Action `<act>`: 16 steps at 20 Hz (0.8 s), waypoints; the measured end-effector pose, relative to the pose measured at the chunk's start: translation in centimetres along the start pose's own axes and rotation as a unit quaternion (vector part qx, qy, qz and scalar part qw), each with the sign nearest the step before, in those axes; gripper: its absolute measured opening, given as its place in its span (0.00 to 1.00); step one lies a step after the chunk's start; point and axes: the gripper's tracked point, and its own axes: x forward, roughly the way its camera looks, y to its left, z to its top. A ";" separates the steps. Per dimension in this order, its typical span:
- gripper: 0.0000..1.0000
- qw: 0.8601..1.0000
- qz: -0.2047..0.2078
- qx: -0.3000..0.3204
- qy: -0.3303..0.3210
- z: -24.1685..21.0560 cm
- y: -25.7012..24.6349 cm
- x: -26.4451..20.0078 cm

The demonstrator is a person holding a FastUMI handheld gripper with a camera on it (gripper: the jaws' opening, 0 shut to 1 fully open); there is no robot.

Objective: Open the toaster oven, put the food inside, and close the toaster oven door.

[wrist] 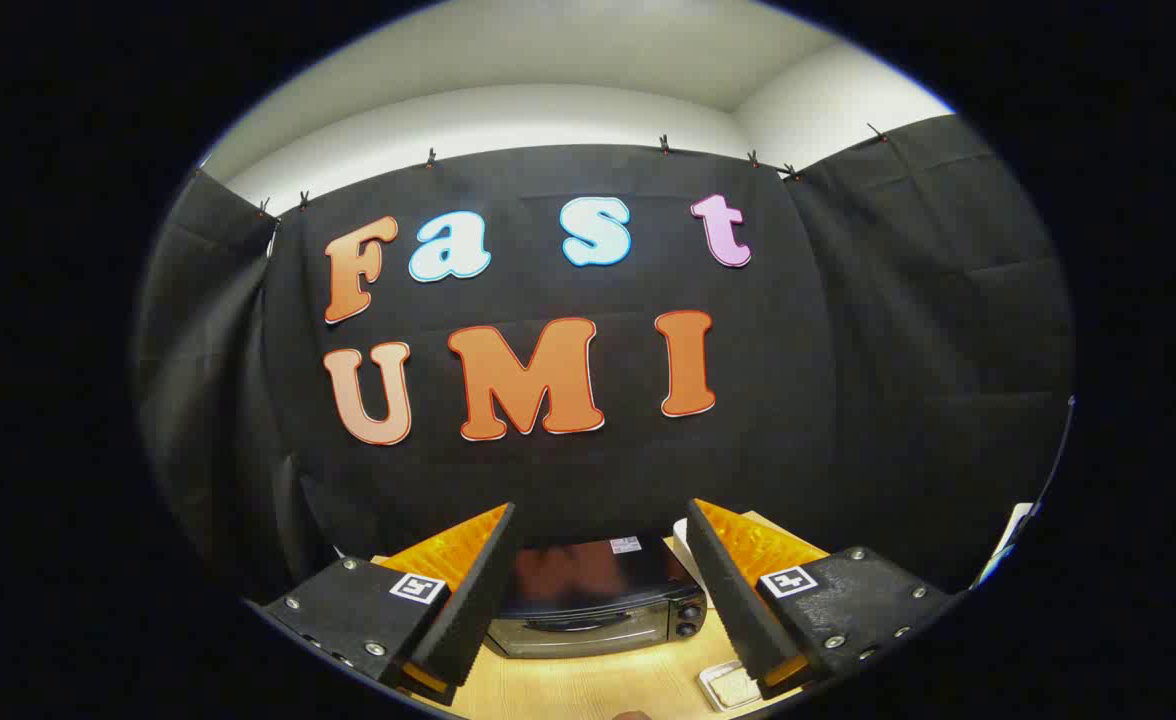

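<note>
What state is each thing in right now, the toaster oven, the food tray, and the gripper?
Toaster oven: door closed, standing on the wooden table, seen between the jaws and beyond them.
Food tray: on the table in front of the oven, by the right-hand jaw, not held.
Gripper: jaws wide open, holding nothing, raised above the table.

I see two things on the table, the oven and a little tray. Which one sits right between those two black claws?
The toaster oven: it stands on the wooden table just ahead, framed by the open gripper. The small metal tray lies off by one finger.
</note>
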 end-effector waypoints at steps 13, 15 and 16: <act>0.98 0.999 0.022 -0.001 0.035 -1.9 1.3 0.3; 0.98 0.999 0.022 -0.002 0.034 -1.9 1.3 0.2; 0.98 0.999 0.020 -0.003 0.031 -1.9 1.1 0.2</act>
